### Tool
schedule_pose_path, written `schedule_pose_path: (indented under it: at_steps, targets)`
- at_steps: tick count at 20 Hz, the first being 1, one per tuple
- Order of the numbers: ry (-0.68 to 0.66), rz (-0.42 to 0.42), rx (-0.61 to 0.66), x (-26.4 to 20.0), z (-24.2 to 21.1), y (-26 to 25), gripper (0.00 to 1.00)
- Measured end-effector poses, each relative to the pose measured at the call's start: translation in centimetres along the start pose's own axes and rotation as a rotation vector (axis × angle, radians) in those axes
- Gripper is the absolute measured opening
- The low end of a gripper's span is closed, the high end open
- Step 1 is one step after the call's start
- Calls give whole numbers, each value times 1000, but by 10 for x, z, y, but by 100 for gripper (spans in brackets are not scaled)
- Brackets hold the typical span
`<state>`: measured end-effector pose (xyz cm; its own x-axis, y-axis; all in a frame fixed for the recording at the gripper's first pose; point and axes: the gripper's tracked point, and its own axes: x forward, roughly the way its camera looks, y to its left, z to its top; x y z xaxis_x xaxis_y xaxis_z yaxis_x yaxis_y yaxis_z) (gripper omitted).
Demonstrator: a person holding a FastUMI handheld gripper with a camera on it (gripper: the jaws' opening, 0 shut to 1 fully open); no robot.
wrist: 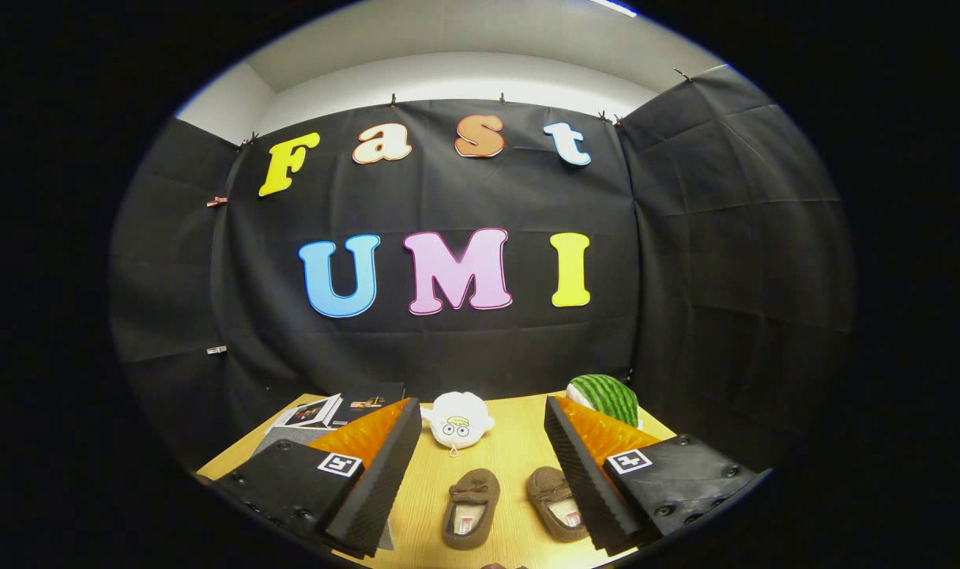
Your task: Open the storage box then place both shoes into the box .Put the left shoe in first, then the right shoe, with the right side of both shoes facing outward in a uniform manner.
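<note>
right shoe (556, 503): outer side covered by the right finger (586, 482), heel end partly behind it.
label inside left shoe (470, 508): too small to read.
watermelon-patterned object (604, 397): lower part hidden behind the right finger; kind of object not clear.
booklets (333, 411): near corner hidden behind the left finger (381, 474); print too small to tell.
grey item (294, 437) under the booklets: mostly covered, identity unclear.
tabletop (503, 458): near edge cut off, sides hidden by fingers.

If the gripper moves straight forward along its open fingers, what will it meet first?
Probably the pair of brown moccasin slippers lying between the open gripper fingers on the wooden table; the white plush toy sits beyond them. Depth is unclear.
</note>
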<state>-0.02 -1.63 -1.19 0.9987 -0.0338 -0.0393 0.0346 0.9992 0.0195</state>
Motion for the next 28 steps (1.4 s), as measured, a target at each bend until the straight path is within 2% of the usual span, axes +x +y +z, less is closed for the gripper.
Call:
schedule_pose_path:
  at_steps: [8, 10, 13, 16, 21, 28]
  targets:
    - [127, 17, 58, 18, -25, -2, 96]
    - [183, 48, 94, 27, -35, 4, 96]
    - [266, 76, 61, 39, -57, 5, 96]
    - [333, 136, 104, 48, -69, 15, 96]
    - [517, 298, 156, 46, -113, 48, 98]
    - [679, 605, 258, 24, -152, 104, 98]
